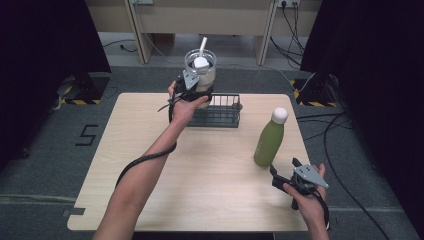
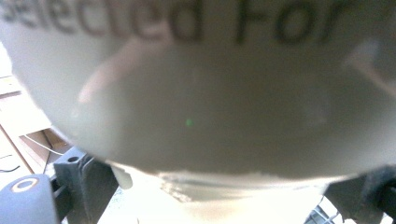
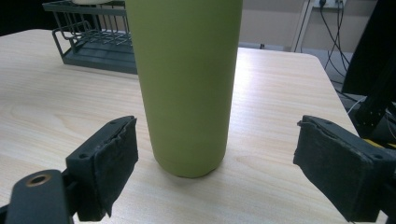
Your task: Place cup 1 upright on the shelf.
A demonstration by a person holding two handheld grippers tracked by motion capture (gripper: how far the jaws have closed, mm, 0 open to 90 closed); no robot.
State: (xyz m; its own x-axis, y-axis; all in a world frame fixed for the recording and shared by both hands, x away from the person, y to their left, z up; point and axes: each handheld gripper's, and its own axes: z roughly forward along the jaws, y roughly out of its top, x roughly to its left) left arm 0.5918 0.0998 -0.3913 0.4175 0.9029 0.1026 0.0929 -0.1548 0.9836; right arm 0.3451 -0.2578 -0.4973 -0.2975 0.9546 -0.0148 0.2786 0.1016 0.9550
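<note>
Gaping right fingers (image 3: 215, 172) flanking green bottle (image 3: 187, 84)

A pale, rounded cup (image 2: 210, 116) sits pressed close to the lens, blurred, with dark lettering along its top edge — the fragment "selected For" can be read. Below its curve the left tool (image 2: 219, 186) shows a dark pad (image 2: 86, 179) at lower left and another at lower right, each against the cup's narrower base — light wood behind at left.

Left gripper (image 1: 196, 90) clamped; right gripper (image 1: 289, 172) spread wide.
</note>
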